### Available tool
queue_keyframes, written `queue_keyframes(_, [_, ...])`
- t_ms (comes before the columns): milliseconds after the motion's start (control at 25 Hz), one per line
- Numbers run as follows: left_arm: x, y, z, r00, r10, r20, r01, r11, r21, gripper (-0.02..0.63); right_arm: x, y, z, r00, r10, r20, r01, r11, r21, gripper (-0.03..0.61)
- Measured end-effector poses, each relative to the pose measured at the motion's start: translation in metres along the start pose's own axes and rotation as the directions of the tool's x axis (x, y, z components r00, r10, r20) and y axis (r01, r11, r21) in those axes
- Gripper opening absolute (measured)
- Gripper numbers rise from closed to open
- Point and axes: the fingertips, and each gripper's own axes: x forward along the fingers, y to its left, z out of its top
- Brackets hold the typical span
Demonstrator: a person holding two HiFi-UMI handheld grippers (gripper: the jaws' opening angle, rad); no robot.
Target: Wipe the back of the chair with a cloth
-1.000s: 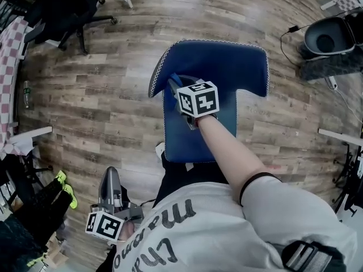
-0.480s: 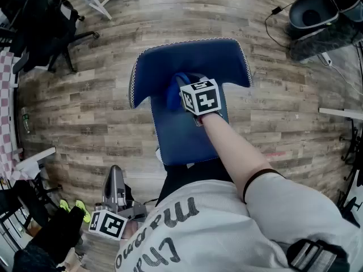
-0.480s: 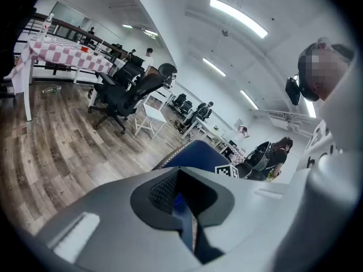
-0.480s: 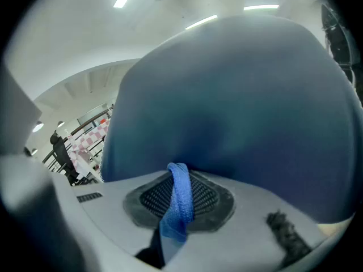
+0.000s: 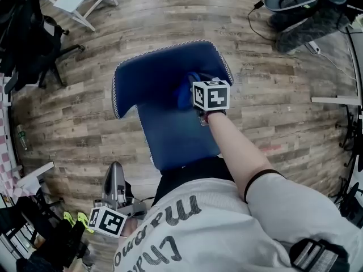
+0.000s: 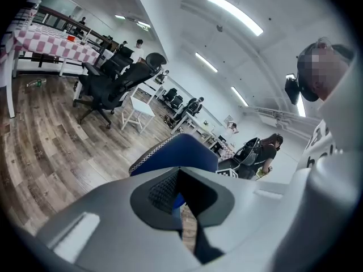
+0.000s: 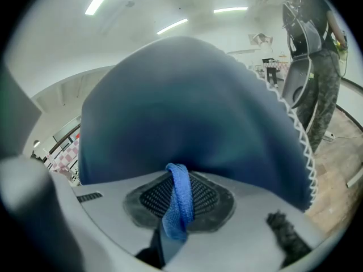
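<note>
Rightward across the chair back [image 5: 153,72] slid the right tool [image 7: 179,192], clamping the cloth [image 5: 185,95]; left tool [image 6: 180,196] closed.

The chair [image 5: 164,95] is deep navy with a white zigzag stitch round its edge. The cloth [image 7: 177,208] is a brighter royal blue. The right gripper [image 7: 184,188] is light grey with black dotted pads [image 7: 209,196], and its cube [image 5: 211,95] is black-and-white squares. The floor [image 5: 85,135] is grey-brown wood-grain planks, the shirt [image 5: 221,225] is pale grey with dark lettering, and the far tablecloth [image 6: 51,47] is a pink-and-white check.

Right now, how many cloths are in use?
1: a blue cloth pinched between the fingers of the right gripper, against the blue chair back. The left gripper holds none. Others may lie hidden.
</note>
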Motion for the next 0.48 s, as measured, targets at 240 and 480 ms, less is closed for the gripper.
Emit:
queue_keyframes(240, [0.016,-0.016,-0.007,0.999,-0.038,-0.035,0.039,0.999,0.011,0.003,-0.013,-0.025,-0.002,0.999,-0.036,0.007,0.035,0.999,0.035,0.063])
queue_keyframes(480, [0.034,-0.032,-0.015,0.994,-0.079,-0.073,0.081,0.996,0.022,0.003,-0.027,-0.050,-0.006,0.993,-0.114,0.017,0.111,0.986,0.122,0.063])
